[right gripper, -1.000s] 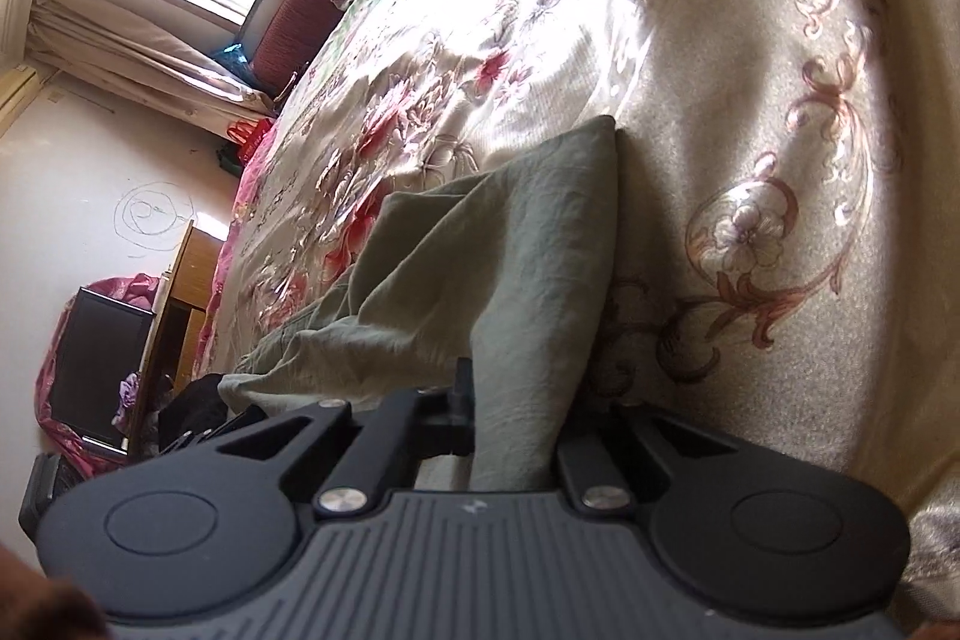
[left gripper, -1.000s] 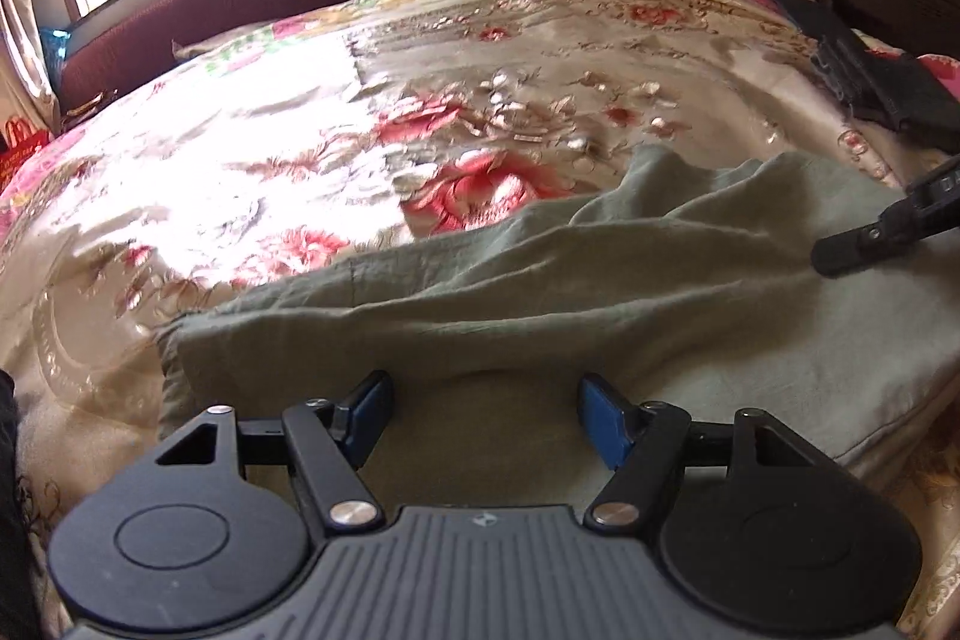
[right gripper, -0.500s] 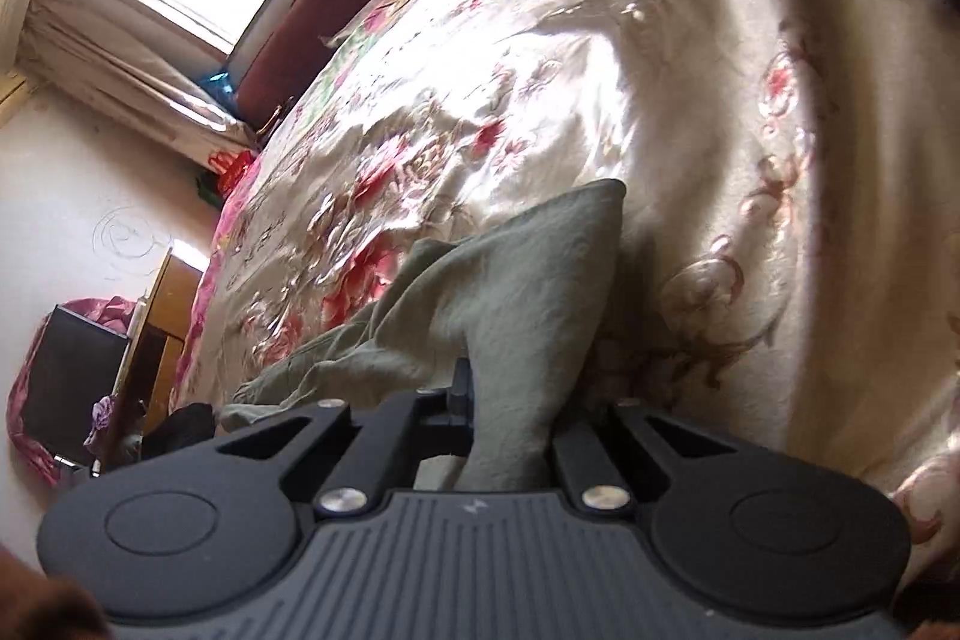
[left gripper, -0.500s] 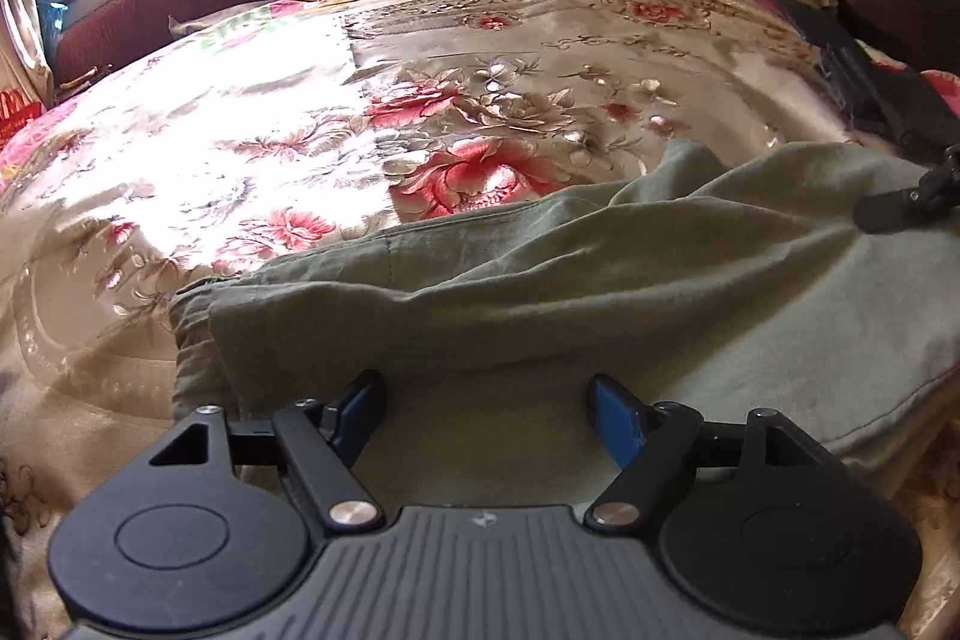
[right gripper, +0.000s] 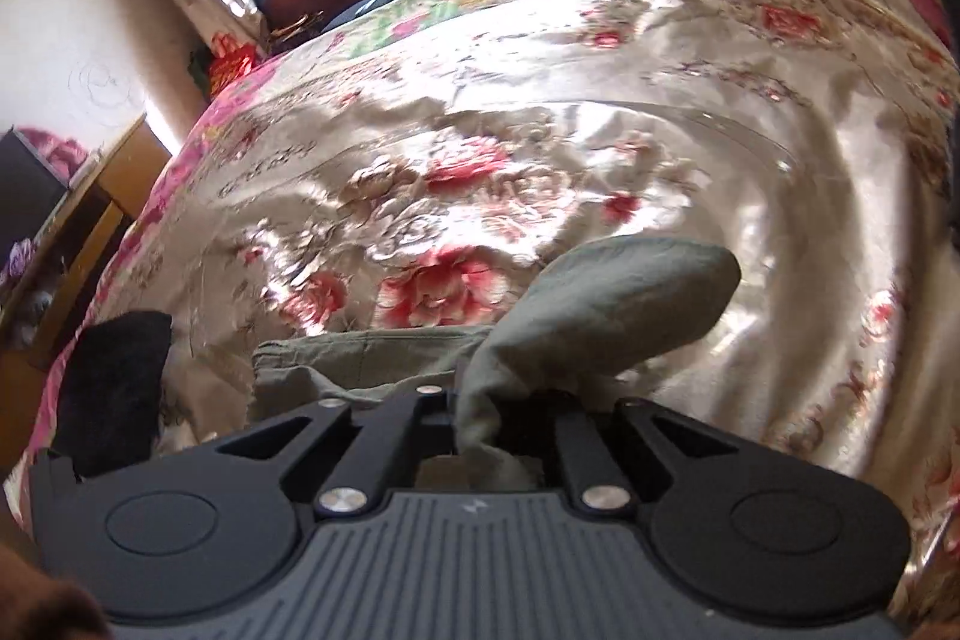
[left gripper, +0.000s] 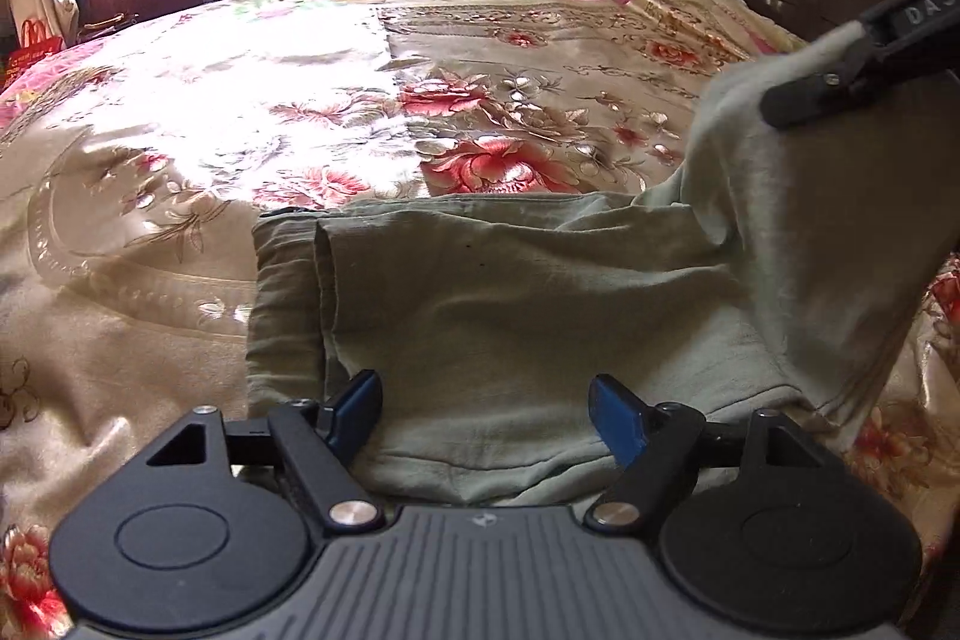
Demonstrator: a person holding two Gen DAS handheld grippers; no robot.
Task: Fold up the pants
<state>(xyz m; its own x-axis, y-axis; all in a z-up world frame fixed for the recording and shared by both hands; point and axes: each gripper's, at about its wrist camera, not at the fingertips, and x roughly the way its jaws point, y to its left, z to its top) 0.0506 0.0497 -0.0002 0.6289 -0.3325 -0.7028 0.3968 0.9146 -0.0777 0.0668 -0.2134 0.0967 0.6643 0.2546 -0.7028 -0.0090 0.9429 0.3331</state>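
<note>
- Since the earlier frames, one end of the pants point(left gripper: 540, 292) has risen off the bed point(left gripper: 240, 100): the right tongs point(right gripper: 480, 430), then low against the cloth, now hold it up at the right of the left wrist view, and the left tongs point(left gripper: 486, 400) have just been opening, with cloth lying under them but not pinched.
- The pants are thin grey-green fabric, soft and light by the look of it (they drape and crease freely), so I judge they will sag wherever unsupported; hems and corners are the best places to take hold.
- They lie on the flowered bedspread, folded along their length, the left end flat, the right end hanging from the right tongs.
- The right tongs are clamped on a bunched fold of that end.
- The left tongs stand wide apart just above the near edge of the flat part, gripping nothing.
</note>
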